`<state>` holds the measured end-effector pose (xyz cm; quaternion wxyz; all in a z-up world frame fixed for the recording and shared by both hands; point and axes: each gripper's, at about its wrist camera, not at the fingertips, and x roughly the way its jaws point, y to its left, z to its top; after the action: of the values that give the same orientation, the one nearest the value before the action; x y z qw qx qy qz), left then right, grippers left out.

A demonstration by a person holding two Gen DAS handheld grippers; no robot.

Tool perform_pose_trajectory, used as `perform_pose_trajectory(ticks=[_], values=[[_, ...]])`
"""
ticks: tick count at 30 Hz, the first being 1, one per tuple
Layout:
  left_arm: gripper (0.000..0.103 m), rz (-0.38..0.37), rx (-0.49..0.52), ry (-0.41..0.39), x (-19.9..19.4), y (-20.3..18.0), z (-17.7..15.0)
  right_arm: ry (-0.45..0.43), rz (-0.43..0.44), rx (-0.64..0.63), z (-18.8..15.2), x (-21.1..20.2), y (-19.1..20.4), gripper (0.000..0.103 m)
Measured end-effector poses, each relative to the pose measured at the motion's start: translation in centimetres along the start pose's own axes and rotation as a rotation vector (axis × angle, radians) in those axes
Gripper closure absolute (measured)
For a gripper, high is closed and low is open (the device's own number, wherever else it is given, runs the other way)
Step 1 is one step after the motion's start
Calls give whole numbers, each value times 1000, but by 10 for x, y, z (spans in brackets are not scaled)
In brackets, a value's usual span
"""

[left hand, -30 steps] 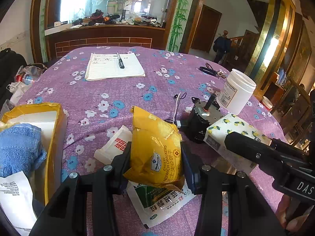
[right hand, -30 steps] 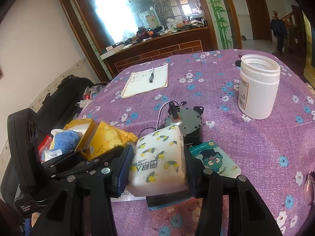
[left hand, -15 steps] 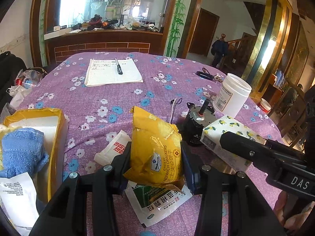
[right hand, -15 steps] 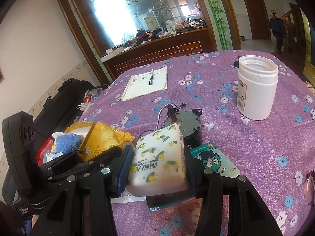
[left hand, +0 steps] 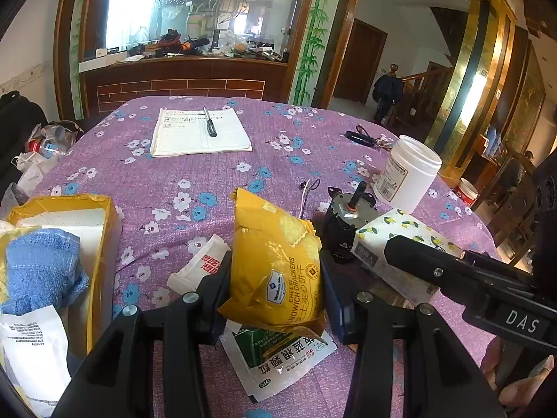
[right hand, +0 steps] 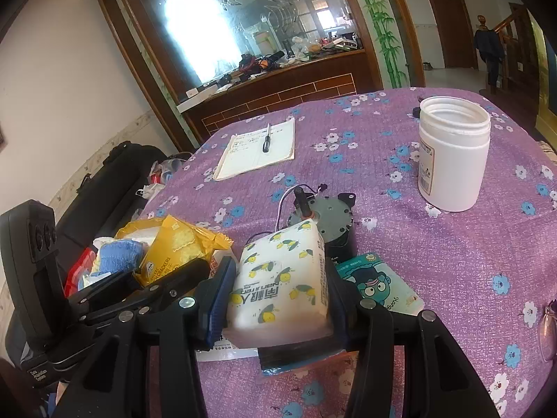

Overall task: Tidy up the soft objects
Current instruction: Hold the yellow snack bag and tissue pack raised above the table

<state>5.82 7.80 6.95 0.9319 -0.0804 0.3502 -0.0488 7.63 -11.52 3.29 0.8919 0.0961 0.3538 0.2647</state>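
Cracker bag (left hand: 278, 264) is gripped upright in the left tongs (left hand: 275, 278), above the counter (left hand: 209, 181), beside the yellow box (left hand: 104, 230). Tissue pack (right hand: 282, 278) is clamped in the right tongs (right hand: 278, 299). Judged best: bag to be lifted clear of the sachets (left hand: 278, 358), carried over the box wall, released low.

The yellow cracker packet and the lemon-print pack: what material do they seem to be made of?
Yellow cracker packet: glossy plastic film, probably; it shines, creases, and has a crimped edge. Lemon-print pack: thin printed plastic wrap over something soft, likely tissues; its corners look rounded and puffy.
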Motion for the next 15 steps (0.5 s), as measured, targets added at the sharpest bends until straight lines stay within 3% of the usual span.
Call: perform_pose_trajectory(ticks=[15], values=[[58,24,19,-10,-17,-12,-6,-33,-6,2,2,-8,0,50]])
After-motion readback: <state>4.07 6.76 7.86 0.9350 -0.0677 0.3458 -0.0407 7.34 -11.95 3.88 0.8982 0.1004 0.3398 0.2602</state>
